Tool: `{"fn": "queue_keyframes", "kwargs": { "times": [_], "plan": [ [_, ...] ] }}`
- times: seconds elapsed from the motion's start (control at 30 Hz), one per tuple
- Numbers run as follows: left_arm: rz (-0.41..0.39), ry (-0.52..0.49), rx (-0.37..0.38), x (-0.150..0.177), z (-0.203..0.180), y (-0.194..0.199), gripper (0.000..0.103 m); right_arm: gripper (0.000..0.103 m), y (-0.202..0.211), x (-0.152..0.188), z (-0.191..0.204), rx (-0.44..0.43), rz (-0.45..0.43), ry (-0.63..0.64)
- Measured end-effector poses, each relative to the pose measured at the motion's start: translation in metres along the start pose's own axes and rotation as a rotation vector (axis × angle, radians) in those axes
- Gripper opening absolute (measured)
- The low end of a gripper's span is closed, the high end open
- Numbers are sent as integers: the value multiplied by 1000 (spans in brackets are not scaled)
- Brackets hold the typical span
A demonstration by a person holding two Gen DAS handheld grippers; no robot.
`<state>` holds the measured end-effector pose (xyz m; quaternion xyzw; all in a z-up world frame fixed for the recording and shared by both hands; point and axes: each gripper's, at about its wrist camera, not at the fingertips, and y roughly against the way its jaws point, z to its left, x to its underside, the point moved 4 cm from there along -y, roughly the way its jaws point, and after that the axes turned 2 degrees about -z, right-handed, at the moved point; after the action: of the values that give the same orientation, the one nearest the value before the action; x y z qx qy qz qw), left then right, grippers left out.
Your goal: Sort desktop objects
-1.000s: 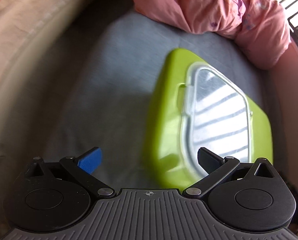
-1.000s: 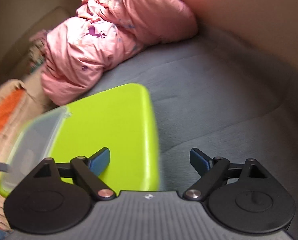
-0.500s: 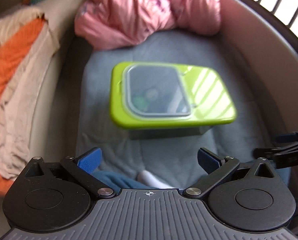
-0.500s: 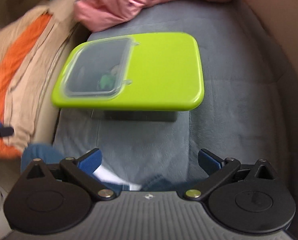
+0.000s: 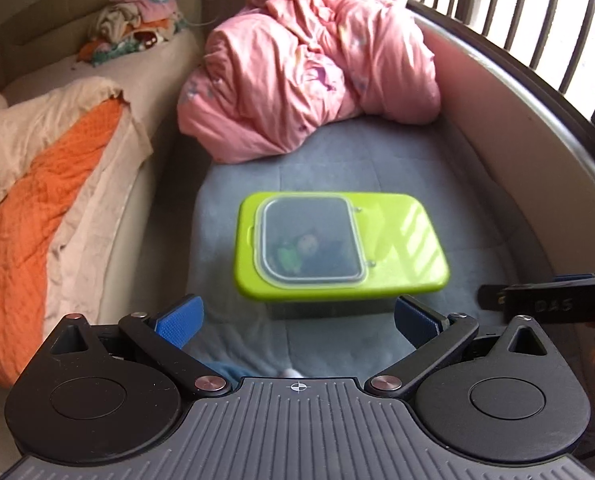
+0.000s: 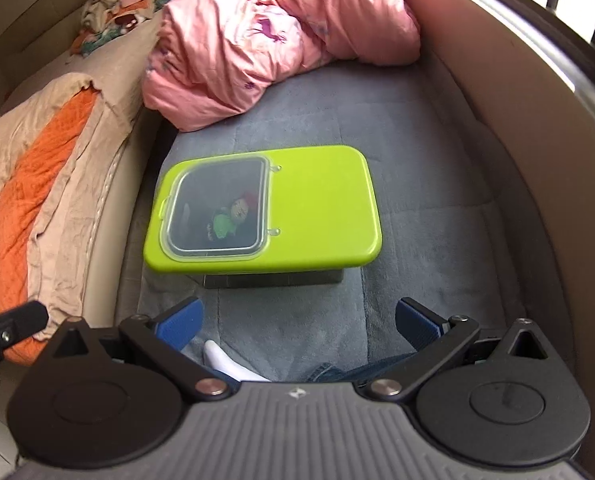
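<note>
A storage box with a lime-green lid (image 5: pixel 397 240) (image 6: pixel 321 208) stands on a grey plush mat (image 5: pixel 377 168) (image 6: pixel 417 208). Its clear flap (image 5: pixel 311 246) (image 6: pixel 215 208) lies flat, and small toys show dimly beneath it. High above the box and back from it, my left gripper (image 5: pixel 297 318) hangs open, nothing between its blue pads. My right gripper (image 6: pixel 297 320) is likewise raised and open, empty too. The body of the right gripper shows at the right edge of the left wrist view, and the left gripper at the left edge of the right wrist view.
A crumpled pink quilt (image 5: pixel 309 80) (image 6: pixel 265 32) lies behind the box. An orange-and-beige blanket (image 5: pixel 37 208) (image 6: pixel 37 168) drapes the couch at left, with a heap of clothes (image 5: pixel 133 28) farther back. A padded beige wall (image 5: pixel 517 140) curves along the right. A person's jeans and white sock (image 6: pixel 225 360) show below.
Both grippers have risen and pulled back from the box, so it looks smaller and lies farther below. The left wrist has rolled, so the box sits level in its view.
</note>
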<state>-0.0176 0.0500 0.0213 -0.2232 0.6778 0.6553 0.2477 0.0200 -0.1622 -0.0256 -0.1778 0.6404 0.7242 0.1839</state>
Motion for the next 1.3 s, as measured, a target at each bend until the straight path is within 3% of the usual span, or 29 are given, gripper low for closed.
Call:
{"fn": "queue_keyframes", "kwargs": {
  "times": [0.47, 1.3],
  "plan": [
    [115, 76, -20, 8, -11, -21, 103, 103, 7, 10, 19, -18, 40, 17],
    [154, 68, -14, 10, -3, -26, 103, 103, 1, 15, 19, -42, 70, 10]
  ]
}}
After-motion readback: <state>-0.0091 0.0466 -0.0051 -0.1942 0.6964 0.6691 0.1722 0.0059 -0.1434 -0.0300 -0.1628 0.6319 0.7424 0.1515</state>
